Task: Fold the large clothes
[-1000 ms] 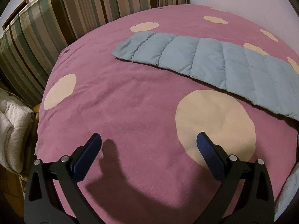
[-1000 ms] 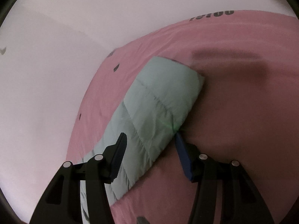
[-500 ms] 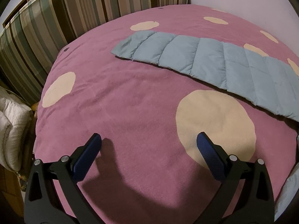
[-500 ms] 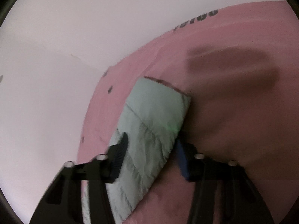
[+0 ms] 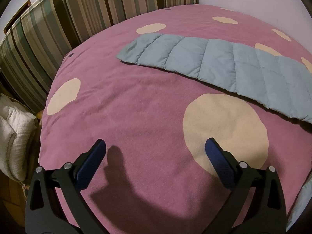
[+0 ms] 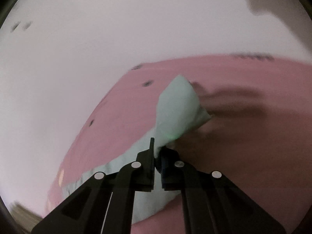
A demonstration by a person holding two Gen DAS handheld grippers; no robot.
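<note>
A long light-blue quilted garment (image 5: 224,66) lies folded into a narrow strip across the far half of the pink bed cover (image 5: 136,107). My left gripper (image 5: 155,152) hovers open over the near part of the cover, well short of the strip, with nothing between its fingers. In the right wrist view my right gripper (image 6: 157,150) is shut on one end of the quilted garment (image 6: 177,109). That end is pinched and lifted off the cover, bunching up beyond the fingertips.
Striped cushions (image 5: 78,15) line the head of the bed at the back left. A white folded blanket (image 5: 13,136) sits off the bed's left edge. A pale wall (image 6: 97,48) runs close along the bed on the right gripper's side. The cover carries large cream dots (image 5: 226,134).
The right gripper closed on the garment's end and raised it, rolling as it rose. The left gripper and the strip's far end stayed put.
</note>
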